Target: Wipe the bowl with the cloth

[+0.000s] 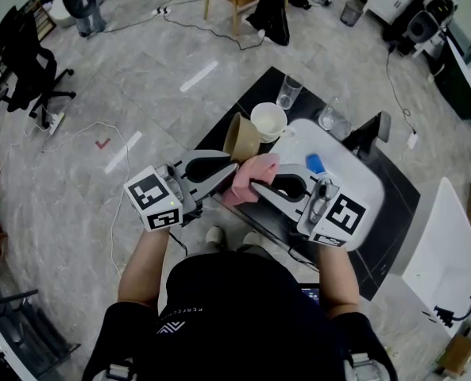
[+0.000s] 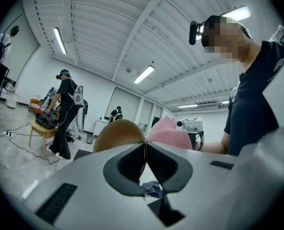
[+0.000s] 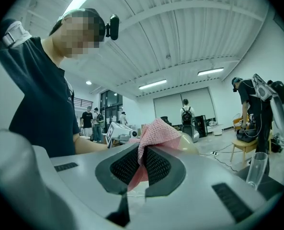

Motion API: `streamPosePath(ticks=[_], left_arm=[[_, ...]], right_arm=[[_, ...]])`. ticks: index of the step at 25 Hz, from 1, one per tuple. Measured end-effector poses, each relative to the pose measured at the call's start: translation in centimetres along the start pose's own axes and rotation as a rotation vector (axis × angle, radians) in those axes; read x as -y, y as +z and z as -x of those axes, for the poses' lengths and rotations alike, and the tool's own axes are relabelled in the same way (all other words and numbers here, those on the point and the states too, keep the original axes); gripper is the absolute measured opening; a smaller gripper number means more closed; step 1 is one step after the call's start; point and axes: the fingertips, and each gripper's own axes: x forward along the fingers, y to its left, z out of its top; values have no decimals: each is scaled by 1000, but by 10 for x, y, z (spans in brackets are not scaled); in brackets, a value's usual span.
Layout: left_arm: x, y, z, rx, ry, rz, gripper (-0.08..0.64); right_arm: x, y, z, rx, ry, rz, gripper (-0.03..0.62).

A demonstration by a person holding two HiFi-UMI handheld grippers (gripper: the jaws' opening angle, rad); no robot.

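– Looking down from my head camera, the dark table (image 1: 255, 94) fills the middle, and both my grippers meet above its near edge. Where do you put the bowl?

– The bowl (image 1: 241, 137) is tipped up on its side, apparently lifted, just ahead of your left gripper (image 1: 232, 165). Its rim runs in between those jaws.

– Agreed. In my left gripper view the jaws are closed on that rim. The thin wall sits edge-on between the pads, and the bowl's body bulges to the left of the pinch. And the cloth?

– The pink cloth (image 1: 251, 179) is bunched right beside the bowl, on the side toward your right gripper (image 1: 256, 183).

– Yes, my right jaws are clamped on a fold of it. A tuft stands above the pads, and the bowl's tan curve shows just behind it. So the cloth lies between my two grippers, touching the bowl or very nearly. I can't tell which face of the bowl it meets.

– Then the right hand is the nearer one for the wipe?

– That's my judgement: left holds the rim, right sweeps the cloth across the curve.
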Motion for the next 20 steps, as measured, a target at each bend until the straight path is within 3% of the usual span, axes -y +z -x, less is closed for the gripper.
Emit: streamPosePath(ticks=[5,10,16,20], left_arm=[[-12,-8,5,-12,56,27,20],[-18,-4,12,49,82,96,20],[-16,3,17,186,28,273,20],[-12,-1,14,186,4,317,20]], right_arm=[[8,7,6,28,-26,-6,41],[13,10,10,37,-51,6,41],[11,13,6,42,-55,24,41],[12,12,-2,26,-59,42,43]])
